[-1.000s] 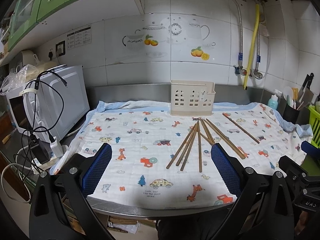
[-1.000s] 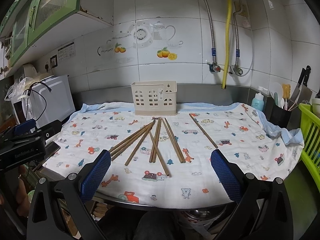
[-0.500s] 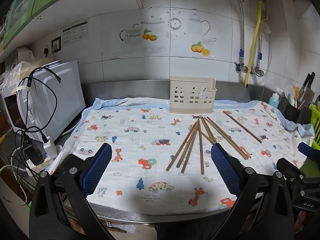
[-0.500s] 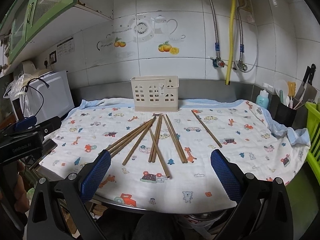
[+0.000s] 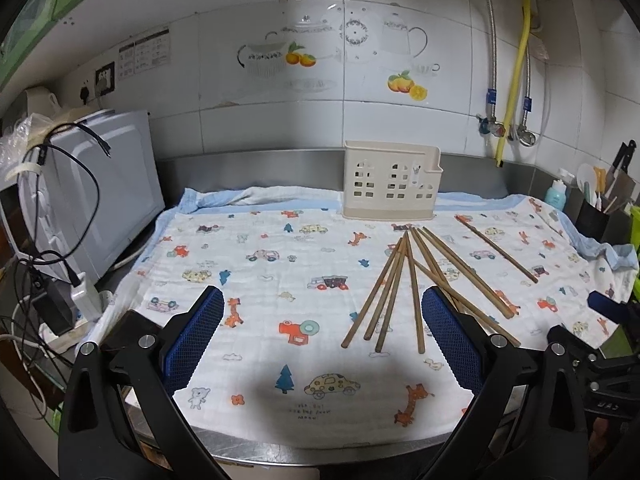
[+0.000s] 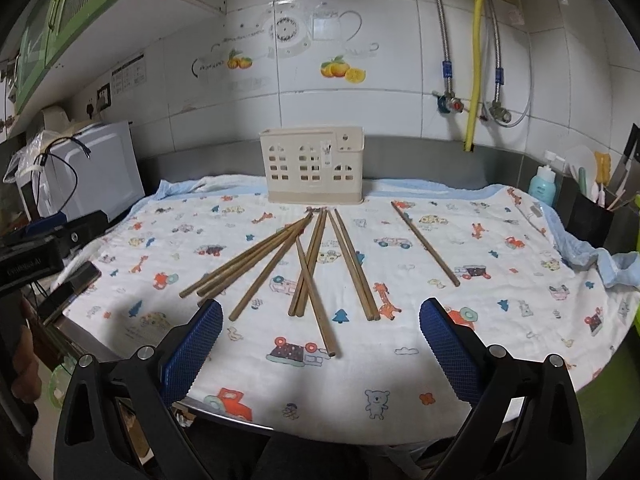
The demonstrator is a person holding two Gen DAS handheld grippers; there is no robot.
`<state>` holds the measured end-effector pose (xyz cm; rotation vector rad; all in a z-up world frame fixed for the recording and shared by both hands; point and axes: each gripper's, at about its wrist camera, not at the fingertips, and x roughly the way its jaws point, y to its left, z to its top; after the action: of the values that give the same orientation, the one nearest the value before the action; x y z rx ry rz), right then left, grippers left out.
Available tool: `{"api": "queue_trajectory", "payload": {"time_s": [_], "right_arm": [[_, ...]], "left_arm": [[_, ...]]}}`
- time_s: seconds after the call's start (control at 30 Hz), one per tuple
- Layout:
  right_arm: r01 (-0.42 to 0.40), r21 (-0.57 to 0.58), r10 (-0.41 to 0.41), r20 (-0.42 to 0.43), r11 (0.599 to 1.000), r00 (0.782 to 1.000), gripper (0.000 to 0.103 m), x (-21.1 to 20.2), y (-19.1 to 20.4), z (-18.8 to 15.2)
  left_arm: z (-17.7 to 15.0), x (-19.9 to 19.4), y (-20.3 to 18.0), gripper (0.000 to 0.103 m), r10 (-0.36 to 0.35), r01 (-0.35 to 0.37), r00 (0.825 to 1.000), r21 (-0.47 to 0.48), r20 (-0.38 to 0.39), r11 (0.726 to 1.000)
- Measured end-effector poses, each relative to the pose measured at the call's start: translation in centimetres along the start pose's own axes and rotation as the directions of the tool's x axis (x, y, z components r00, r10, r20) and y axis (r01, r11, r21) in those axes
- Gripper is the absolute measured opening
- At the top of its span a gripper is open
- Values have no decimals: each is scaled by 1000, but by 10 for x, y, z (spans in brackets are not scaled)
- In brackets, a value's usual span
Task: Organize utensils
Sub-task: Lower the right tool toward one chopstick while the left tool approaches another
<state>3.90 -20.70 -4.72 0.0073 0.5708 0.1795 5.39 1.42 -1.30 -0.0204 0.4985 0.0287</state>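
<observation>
Several brown wooden chopsticks (image 5: 404,280) lie fanned on a cartoon-print cloth (image 5: 280,264); they also show in the right wrist view (image 6: 304,264). One chopstick (image 6: 425,243) lies apart to the right. A beige perforated utensil holder (image 5: 391,185) stands upright at the back; it also shows in the right wrist view (image 6: 314,171). My left gripper (image 5: 320,340) is open and empty above the cloth's front edge, left of the chopsticks. My right gripper (image 6: 320,344) is open and empty, just in front of the chopsticks' near ends.
A white microwave (image 5: 100,192) with black cables stands at the left. A black cup of kitchen tools (image 6: 592,216) and a blue bottle (image 6: 543,186) stand at the right. A green basket edge (image 5: 634,248) is at far right. Pipes run down the tiled wall.
Both grippers have moved a little forward and lower toward the cloth. The chopsticks and holder have not moved. Both stay open.
</observation>
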Motion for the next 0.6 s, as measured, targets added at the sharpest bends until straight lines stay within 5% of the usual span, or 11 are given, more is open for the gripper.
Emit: {"api": "queue_trajectory", "payload": {"time_s": [0.1,0.3,0.6], "right_arm": [[-14,2,14,-22,1000,1000,80,12,-3,-4],[-41,9,41,-57,999,997,76,31,-7,-9],[-80,-4,79,-92,997,993,63,57,-6,-11]], "left_arm": [[-2,10,1,98,-13,13,1000,3,-14,1000],[-9,30,1,97,-49,50,997,6,-55,999],[-18,57,-2,74,-111,114,987,13,-118,993]]}}
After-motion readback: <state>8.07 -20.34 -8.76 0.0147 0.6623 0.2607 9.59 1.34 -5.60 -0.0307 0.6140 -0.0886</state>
